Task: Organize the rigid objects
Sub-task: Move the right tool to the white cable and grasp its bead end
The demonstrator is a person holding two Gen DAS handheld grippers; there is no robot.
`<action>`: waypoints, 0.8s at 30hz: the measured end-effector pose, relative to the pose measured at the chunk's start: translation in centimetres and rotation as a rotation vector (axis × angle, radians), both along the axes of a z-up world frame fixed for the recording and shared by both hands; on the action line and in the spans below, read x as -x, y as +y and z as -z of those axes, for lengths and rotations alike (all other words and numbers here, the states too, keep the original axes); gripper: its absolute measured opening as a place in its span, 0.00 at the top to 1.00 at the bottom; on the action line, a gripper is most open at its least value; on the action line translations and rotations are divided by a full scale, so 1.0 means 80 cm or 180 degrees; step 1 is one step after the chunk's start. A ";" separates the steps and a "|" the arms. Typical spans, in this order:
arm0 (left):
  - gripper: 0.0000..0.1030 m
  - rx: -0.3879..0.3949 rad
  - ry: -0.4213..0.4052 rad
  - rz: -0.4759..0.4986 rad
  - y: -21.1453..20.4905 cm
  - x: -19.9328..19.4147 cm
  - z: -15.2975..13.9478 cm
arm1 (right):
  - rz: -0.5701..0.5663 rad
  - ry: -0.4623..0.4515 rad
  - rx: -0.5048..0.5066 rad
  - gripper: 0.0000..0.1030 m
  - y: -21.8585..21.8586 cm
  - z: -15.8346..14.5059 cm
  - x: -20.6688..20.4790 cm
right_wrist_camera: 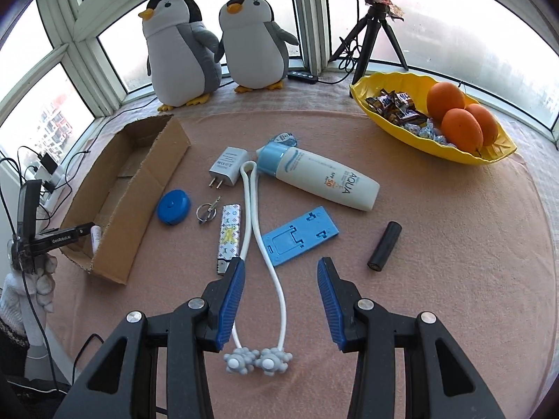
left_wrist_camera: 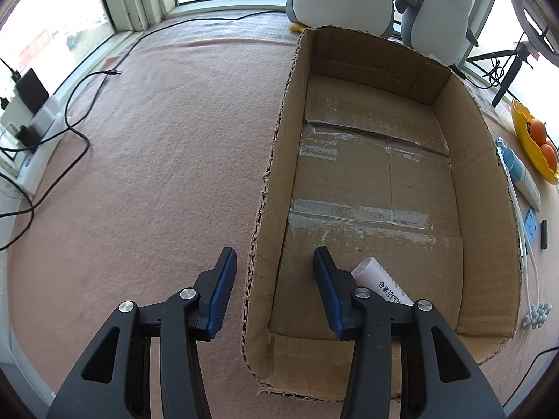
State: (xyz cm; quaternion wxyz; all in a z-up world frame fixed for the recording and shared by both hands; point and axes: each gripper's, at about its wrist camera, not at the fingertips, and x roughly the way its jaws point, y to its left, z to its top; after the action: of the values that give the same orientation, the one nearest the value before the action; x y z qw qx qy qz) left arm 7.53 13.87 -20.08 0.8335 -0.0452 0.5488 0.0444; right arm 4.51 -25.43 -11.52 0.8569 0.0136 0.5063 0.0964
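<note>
An open cardboard box lies on the pink mat; it also shows in the right wrist view. A white tube lies in its near corner. My left gripper is open and empty, straddling the box's left wall. My right gripper is open and empty above a white neck massager. Around it lie a blue phone stand, a patterned lighter, a black cylinder, a sunscreen bottle, a white charger plug, a blue tape measure and a key ring.
A yellow bowl with oranges and candy sits at the right. Two plush penguins and a tripod stand by the window. Cables and a power strip lie at the left edge.
</note>
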 end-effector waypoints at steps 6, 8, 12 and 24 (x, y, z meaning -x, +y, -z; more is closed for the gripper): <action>0.56 -0.0010 -0.0001 0.0002 -0.001 0.000 0.000 | 0.0008 0.0325 -0.0020 0.62 -0.019 0.027 -0.002; 0.56 -0.0011 -0.0003 0.0001 -0.001 0.000 0.000 | 0.0002 0.0520 -0.0160 0.62 -0.025 0.042 -0.003; 0.56 -0.0015 -0.0003 0.0004 -0.001 0.000 0.000 | -0.0022 0.0729 -0.0360 0.63 -0.031 0.064 -0.004; 0.56 -0.0049 0.0009 -0.0001 -0.004 0.000 -0.002 | 0.0022 0.1077 -0.1072 0.79 -0.043 0.102 -0.025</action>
State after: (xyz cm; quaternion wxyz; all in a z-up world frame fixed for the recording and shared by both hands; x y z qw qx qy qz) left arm 7.57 13.59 -19.94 0.8331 -0.0387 0.5497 0.0488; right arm 6.48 -28.83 -19.72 0.7458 0.1740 0.6194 0.1728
